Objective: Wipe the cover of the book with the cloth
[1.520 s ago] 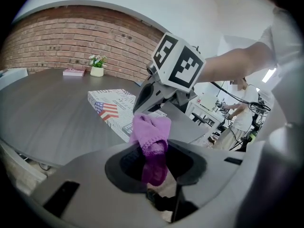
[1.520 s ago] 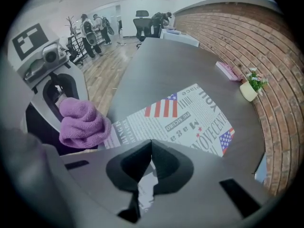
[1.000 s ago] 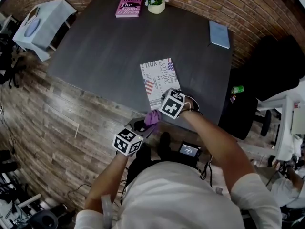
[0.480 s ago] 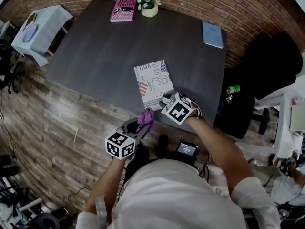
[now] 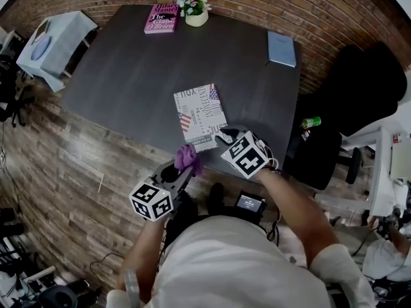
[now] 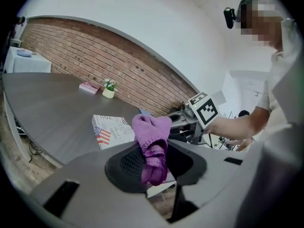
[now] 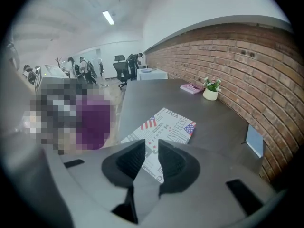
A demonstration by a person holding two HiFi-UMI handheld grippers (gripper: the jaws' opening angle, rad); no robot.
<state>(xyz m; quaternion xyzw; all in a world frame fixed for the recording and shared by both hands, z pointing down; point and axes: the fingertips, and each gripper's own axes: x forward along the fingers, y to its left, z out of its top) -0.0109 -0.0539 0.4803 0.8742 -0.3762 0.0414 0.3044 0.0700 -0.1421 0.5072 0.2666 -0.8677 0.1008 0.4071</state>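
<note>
**Cloth gripped at the left, book flat on the table, right jaws empty**

Hidden or unclear. In the head view the right gripper (image 5: pixel 225 135) and its marker cube cover the near right corner of the book (image 5: pixel 200 108), so it cannot be told whether the jaws touch the cover there. In the left gripper view the cloth (image 6: pixel 152 137) stands in front of the book's (image 6: pixel 110 129) right side, and the cloth's lower end is sunk between the pads. In the right gripper view only part of the book (image 7: pixel 166 129) shows above and between the jaws. The cover's print is too small to read in the head view.

Grippers. The left gripper (image 6: pixel 152 163) is clamped on the purple cloth, which bunches up above the pads. The right gripper's (image 7: pixel 149 158) jaws have just been closing. They stand a narrow gap apart with nothing between them; the book is seen beyond the gap.

Places. The book, with flags on its pale cover, lies flat on the dark table (image 5: pixel 141 63) near the near edge. The left gripper (image 5: pixel 180 171) holds the cloth (image 5: pixel 187 157) just off that edge, near the book's near left corner and apart from it. A pink book (image 5: pixel 161 18), a plant (image 5: pixel 194 8) and a blue notebook (image 5: pixel 282 48) sit along the far side, well apart from both grippers.
</note>
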